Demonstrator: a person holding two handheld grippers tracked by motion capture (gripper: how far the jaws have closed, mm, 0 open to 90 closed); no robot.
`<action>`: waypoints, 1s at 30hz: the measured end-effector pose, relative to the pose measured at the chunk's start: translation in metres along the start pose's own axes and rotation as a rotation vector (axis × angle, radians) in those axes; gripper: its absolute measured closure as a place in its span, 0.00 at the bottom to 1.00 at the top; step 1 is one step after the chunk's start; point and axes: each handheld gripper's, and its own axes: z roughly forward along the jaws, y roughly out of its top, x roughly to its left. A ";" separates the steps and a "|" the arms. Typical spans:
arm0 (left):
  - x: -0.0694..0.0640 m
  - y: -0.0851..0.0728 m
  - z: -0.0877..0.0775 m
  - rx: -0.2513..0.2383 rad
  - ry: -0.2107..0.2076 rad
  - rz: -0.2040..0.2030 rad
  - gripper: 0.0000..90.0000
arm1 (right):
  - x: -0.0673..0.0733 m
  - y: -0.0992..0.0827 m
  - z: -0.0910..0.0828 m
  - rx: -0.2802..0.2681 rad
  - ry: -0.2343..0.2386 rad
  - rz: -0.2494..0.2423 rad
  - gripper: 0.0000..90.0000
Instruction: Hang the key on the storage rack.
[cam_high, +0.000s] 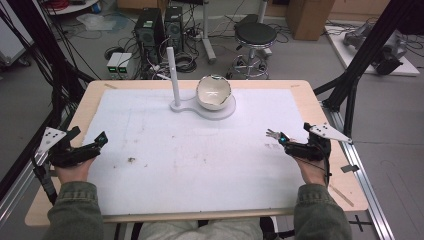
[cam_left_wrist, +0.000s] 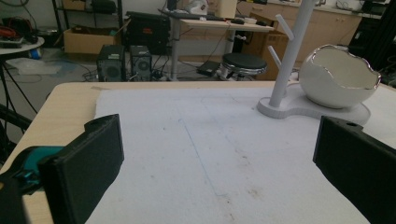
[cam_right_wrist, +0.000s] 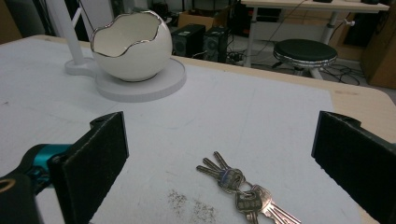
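At the mat's right edge: bunch of keys (cam_right_wrist: 245, 191) lying flat between the wide-open right gripper (cam_right_wrist: 224, 158).
Light, loose, jingly metal; likely slippery — pinch at the ring, where blades meet.

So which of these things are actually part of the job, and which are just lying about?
Part of the job:
- keys
- right gripper, open around them
- egg-shaped bowl
- white stand

Just lying about:
- stool
- computer towers
- cardboard box
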 end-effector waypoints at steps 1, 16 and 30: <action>0.000 0.000 0.000 0.002 -0.001 -0.001 0.03 | 0.000 0.000 0.001 0.003 -0.003 -0.003 0.03; 0.000 -0.001 0.002 0.018 0.001 -0.004 0.03 | 0.002 -0.001 0.001 0.006 0.000 0.025 0.03; -0.001 -0.003 0.002 0.024 -0.001 0.005 0.03 | 0.000 0.002 0.006 0.021 0.005 0.022 0.03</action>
